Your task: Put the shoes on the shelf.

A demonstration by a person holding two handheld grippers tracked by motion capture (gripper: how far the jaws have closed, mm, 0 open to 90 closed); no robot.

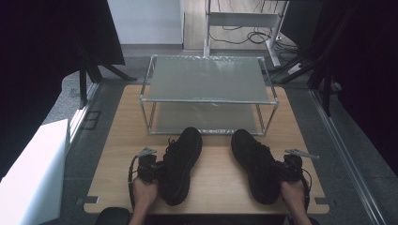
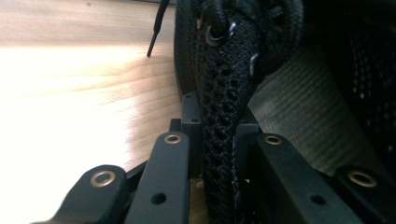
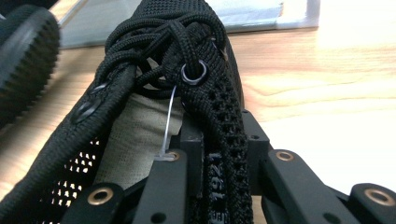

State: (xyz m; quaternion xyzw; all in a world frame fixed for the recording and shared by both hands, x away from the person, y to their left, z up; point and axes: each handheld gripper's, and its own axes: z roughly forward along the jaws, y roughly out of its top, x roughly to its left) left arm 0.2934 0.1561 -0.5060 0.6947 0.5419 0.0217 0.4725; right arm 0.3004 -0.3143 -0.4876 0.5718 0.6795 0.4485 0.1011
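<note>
Shoes and grippers at the near edge of a wooden table (image 1: 117, 140), seen from above. Left shoe (image 1: 180, 161) lies lower centre-left of the high view, toe toward the rack, heel close to the near table edge. Right shoe (image 1: 253, 164) lies lower centre-right, also toe-forward; bare wood separates the pair. Two-tier metal rack (image 1: 209, 93) with grey shelves occupies the upper centre, its front legs just beyond both toes; its lower tier faces the shoes. Strips of bare tabletop remain at far left and far right. White box (image 1: 33, 173) stands off the table at lower left; cables (image 1: 256, 36) lie on the floor at top.

Left hand (image 1: 143, 193) enters from the bottom edge, holding the left gripper (image 1: 152, 169) against the outer side of the left shoe. In the left gripper view, jaws stand narrow, pinching the black mesh collar wall (image 2: 219, 140); grey lining (image 2: 303, 116) shows at right.

Right hand (image 1: 294, 193) mirrors this, right gripper (image 1: 286, 169) at the right shoe's outer side. In the right gripper view, jaws clamp the eyelet-side mesh (image 3: 224, 154); knotted laces (image 3: 163, 46) sit upper centre, with a thin plastic tag loop (image 3: 169, 121) below.
</note>
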